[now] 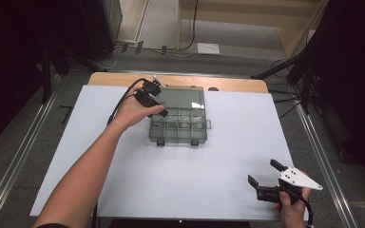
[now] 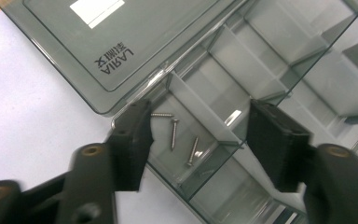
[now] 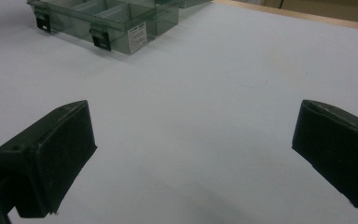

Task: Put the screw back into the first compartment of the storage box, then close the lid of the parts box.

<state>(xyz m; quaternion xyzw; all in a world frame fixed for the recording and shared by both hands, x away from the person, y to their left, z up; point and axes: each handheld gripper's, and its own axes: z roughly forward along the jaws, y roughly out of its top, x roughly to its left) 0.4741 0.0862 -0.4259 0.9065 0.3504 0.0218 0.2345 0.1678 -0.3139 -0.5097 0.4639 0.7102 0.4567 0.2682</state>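
Observation:
A smoky clear organizer box (image 1: 178, 127) with divided compartments sits at the back middle of the white table, its lid (image 1: 183, 97) laid open behind it. My left gripper (image 1: 159, 100) hovers open over the box's back left corner. In the left gripper view its jaws (image 2: 200, 116) straddle a corner compartment holding three small screws (image 2: 175, 135), beside the open lid (image 2: 121, 37). My right gripper (image 1: 264, 172) is open near the front right of the table, nothing between its jaws (image 3: 193, 116), and it faces the box (image 3: 107, 23) from afar.
A white sheet (image 1: 195, 180) covers the table, with a wooden edge (image 1: 237, 84) showing at the back. Black stands and cables flank the table on the floor. The other box compartments (image 2: 261, 60) look empty.

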